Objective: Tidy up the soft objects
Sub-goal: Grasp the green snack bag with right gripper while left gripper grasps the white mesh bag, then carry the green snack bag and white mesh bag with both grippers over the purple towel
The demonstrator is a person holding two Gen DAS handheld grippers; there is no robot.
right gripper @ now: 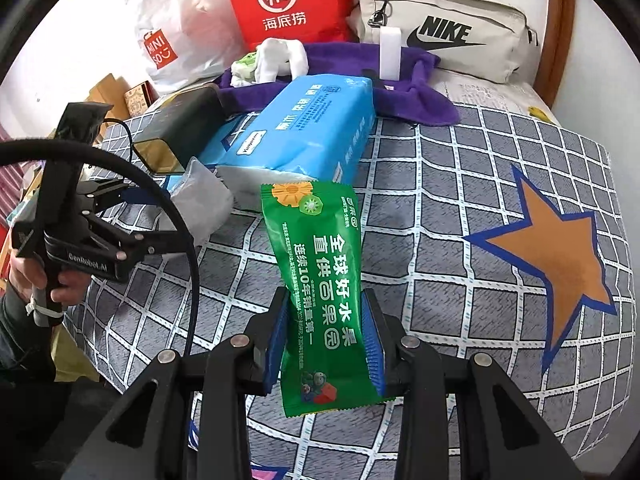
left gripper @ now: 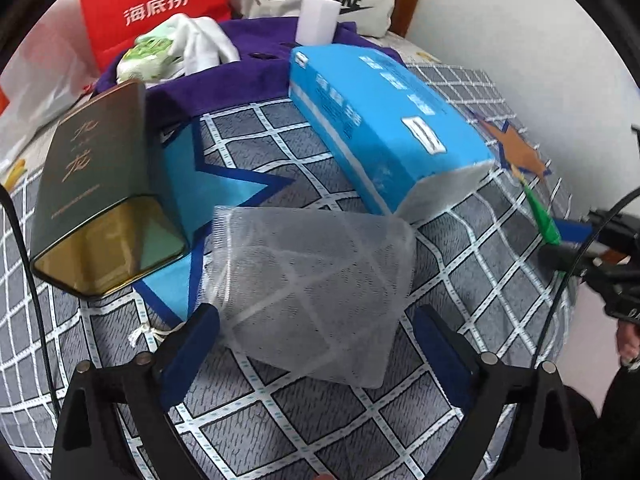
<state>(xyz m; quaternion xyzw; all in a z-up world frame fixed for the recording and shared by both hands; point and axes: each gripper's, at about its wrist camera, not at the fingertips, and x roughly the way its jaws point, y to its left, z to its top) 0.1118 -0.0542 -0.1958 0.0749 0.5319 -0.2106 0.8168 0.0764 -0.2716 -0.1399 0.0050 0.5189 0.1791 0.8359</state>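
Right wrist: right gripper (right gripper: 326, 340) clamping green packet (right gripper: 320, 276), tissue pack (right gripper: 308, 128) ahead; left gripper (left gripper: 316, 344) released

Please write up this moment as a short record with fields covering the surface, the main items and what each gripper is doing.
surface: checked bedspread with star patches
left gripper: jaws wide open, either side of the white mesh bag, not pressing it
right gripper: jaws shut on the green snack packet, held off the bedspread
blue tissue pack: lying behind the mesh bag
dark tin: open end toward the left camera, beside the mesh bag
purple cloth: behind the tissue pack
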